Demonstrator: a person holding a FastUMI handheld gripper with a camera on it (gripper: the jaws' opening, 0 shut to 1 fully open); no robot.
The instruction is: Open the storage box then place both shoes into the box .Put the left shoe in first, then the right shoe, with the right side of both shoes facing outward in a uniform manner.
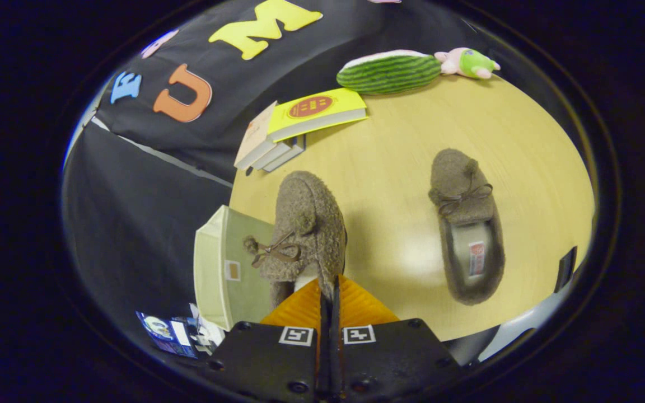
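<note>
Your gripper (329, 291) is clenched on the heel rim of the fuzzy brown slipper (303, 235), long axis pointing away, hanging just right of the pale green fabric storage box (227, 268) at lower left.

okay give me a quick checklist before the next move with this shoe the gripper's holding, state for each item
1. Grip: gripper is closed with the held shoe pinched at its collar: ok.
2. Shoe clear of the table: looks lifted, tilted on its side: ok.
3. Storage box in reach, just beside the held shoe: ok.
4. Box open: cannot tell.
5. Held shoe is the left one: cannot tell.
6. Other shoe lies on the table, out of the path to the box: ok.
</note>
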